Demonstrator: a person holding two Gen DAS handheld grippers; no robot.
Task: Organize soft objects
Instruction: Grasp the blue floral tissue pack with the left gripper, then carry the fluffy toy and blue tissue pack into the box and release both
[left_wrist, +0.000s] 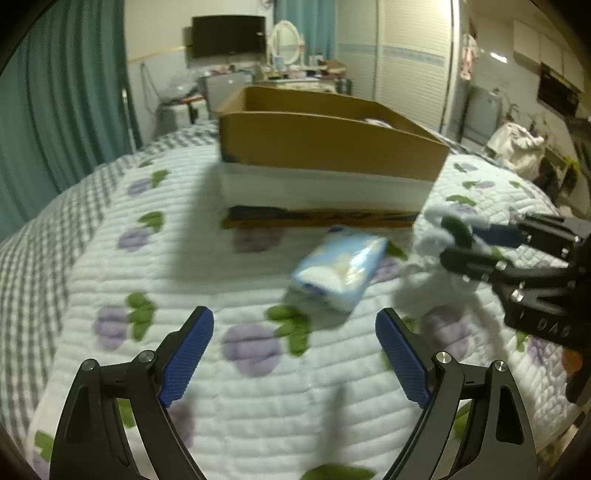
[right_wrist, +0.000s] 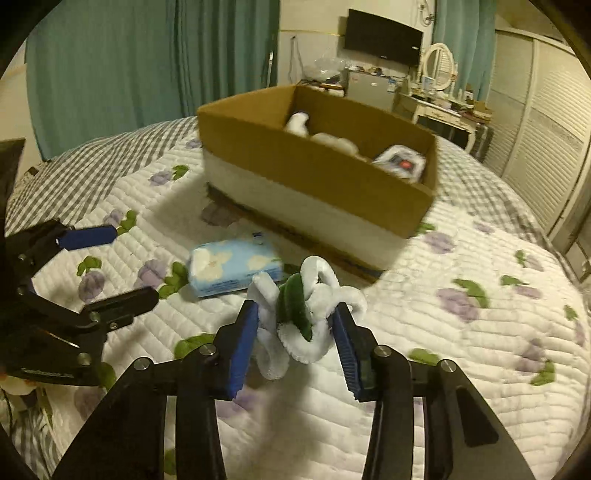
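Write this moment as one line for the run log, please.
right gripper: shut on pipe-cleaner flower | left gripper: open | tissue pack: on quilt | box: partly filled

bed: floral quilt (left_wrist: 229, 266) | teal curtains (left_wrist: 62, 110) | wall TV (left_wrist: 229, 36) | white dresser, oval mirror (left_wrist: 286, 38) | louvred wardrobe doors (right_wrist: 546, 147)

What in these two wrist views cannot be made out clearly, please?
- Cardboard box interior: in the left wrist view its near wall hides almost all contents.
- Items in the box: in the right wrist view, too blurred to identify.
- Tissue pack print: motion-blurred in both views.
- White and green fuzzy toy in the right gripper: its lower part is covered by the fingers.
- Left gripper: open, body cut off by the frame edge.
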